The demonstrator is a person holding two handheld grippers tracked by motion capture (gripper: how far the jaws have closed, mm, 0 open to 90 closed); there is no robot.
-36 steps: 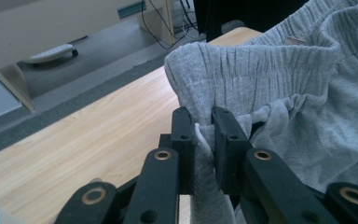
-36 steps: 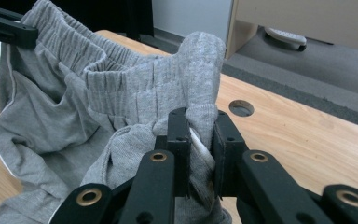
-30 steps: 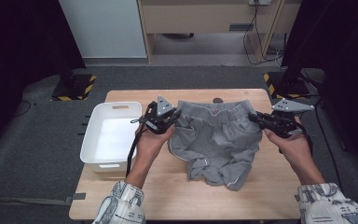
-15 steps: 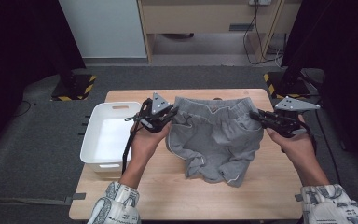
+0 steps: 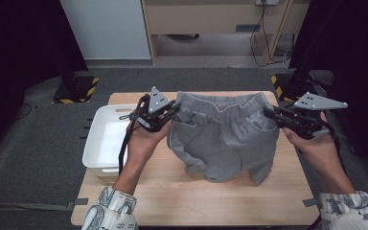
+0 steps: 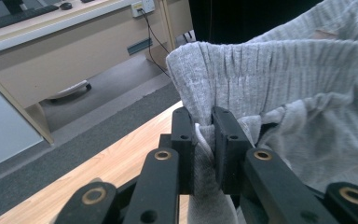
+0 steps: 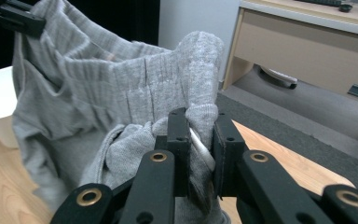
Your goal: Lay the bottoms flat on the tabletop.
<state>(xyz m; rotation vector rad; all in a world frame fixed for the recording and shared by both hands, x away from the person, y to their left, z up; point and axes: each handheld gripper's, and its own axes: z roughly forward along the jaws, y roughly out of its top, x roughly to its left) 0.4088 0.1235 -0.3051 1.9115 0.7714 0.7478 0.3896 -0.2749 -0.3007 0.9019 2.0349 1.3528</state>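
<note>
Grey ribbed-waist cotton shorts [image 5: 223, 136] hang above wooden table [image 5: 172, 191] | left gripper [image 6: 204, 135], right gripper [image 7: 200, 135] clamp waistband corners | risk: thin bunched hold, fabric may slip out

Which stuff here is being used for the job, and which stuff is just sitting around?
In use:
grey shorts, pinched at the waistband
left gripper
right gripper
wooden table, under the hanging shorts

Just sitting around:
white plastic bin
wooden desk behind the table
cables on the floor
</note>
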